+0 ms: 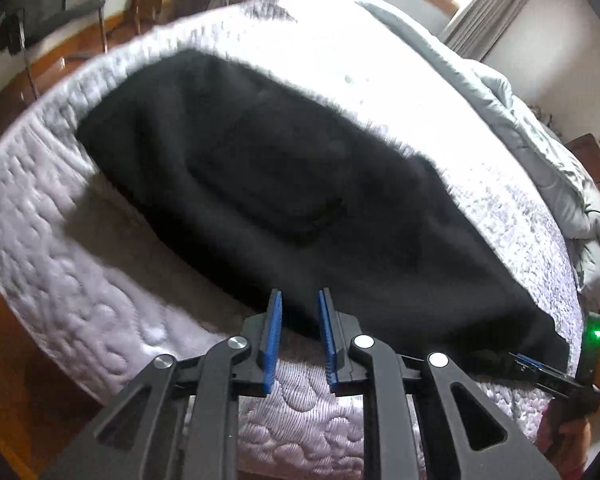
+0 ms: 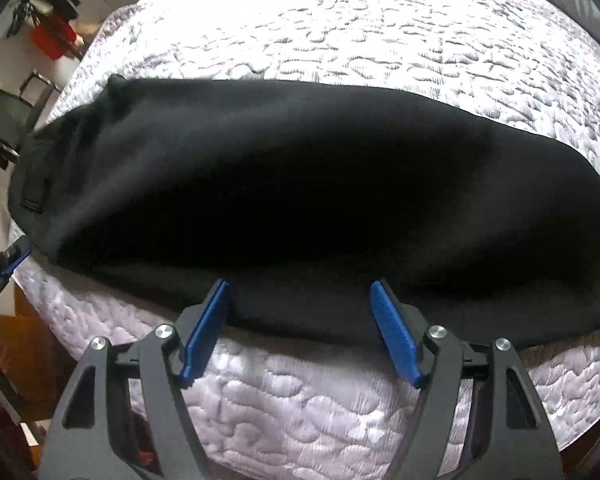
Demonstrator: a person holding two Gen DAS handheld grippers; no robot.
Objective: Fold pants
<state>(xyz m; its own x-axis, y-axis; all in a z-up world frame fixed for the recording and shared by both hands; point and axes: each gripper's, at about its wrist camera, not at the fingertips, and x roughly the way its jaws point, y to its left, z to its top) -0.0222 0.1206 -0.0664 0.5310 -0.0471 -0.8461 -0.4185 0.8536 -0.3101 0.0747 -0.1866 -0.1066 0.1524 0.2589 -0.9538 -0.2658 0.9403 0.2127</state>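
Note:
Black pants (image 1: 284,184) lie flat along the near edge of a white quilted mattress (image 1: 60,280); in the right wrist view the pants (image 2: 300,200) stretch across the frame, waistband with a belt loop at the left. My left gripper (image 1: 299,300) is open, its blue pads at the pants' near edge, with nothing between them. My right gripper (image 2: 300,286) is open wide, its pads at the pants' near hem, holding nothing. The right gripper also shows at the right edge of the left wrist view (image 1: 540,368), and the left gripper at the left edge of the right wrist view (image 2: 4,268).
A grey duvet (image 1: 520,120) is bunched at the far right of the bed. A wooden floor (image 1: 4,120) and a dark metal chair (image 1: 60,8) lie beyond the mattress's left end. A red object (image 2: 52,40) stands by the wall.

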